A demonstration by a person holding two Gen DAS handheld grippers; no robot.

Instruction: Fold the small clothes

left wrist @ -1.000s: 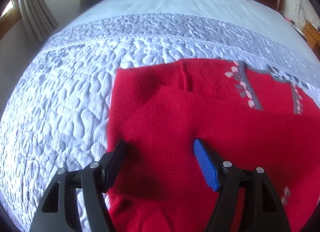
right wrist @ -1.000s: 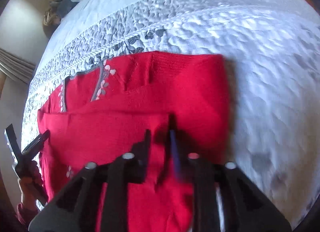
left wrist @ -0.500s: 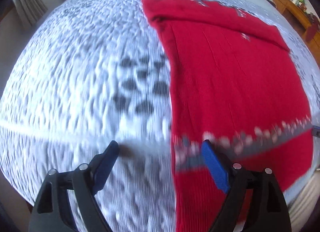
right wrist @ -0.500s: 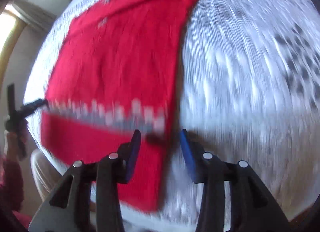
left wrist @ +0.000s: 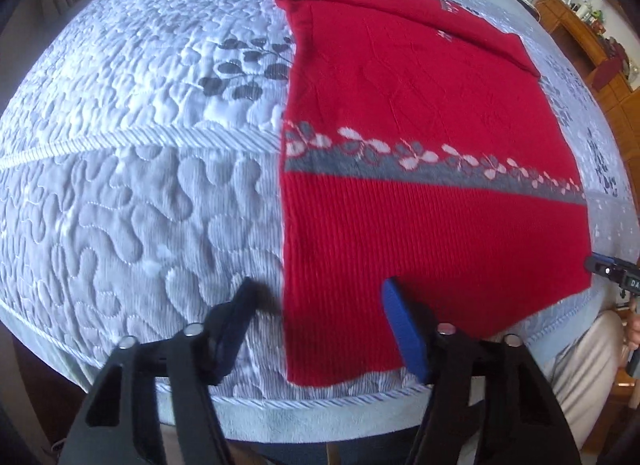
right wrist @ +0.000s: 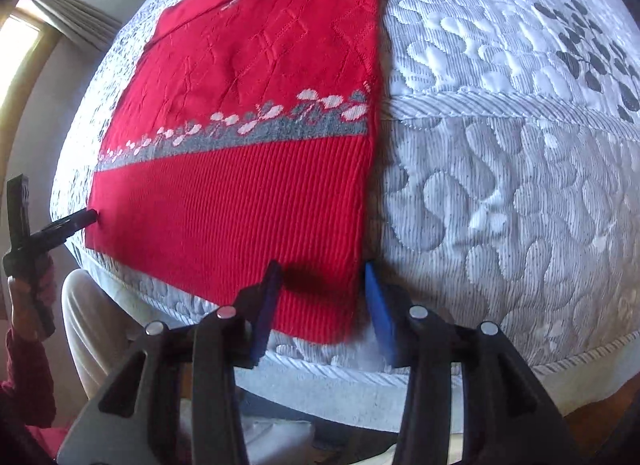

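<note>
Left wrist view: I am closing the left claw, half-wide, astride the red sweater's hem corner on the bed.

Right wrist view: I am holding the right claw half-wide over the opposite corner; both should pinch evenly before lifting.

I see a quilted grey and white bedspread with a dark leaf print and a corded seam running across it. Off at my far right stands a wooden cabinet with small clutter on top. On the other side, a curtain hangs beside a bright window.
</note>
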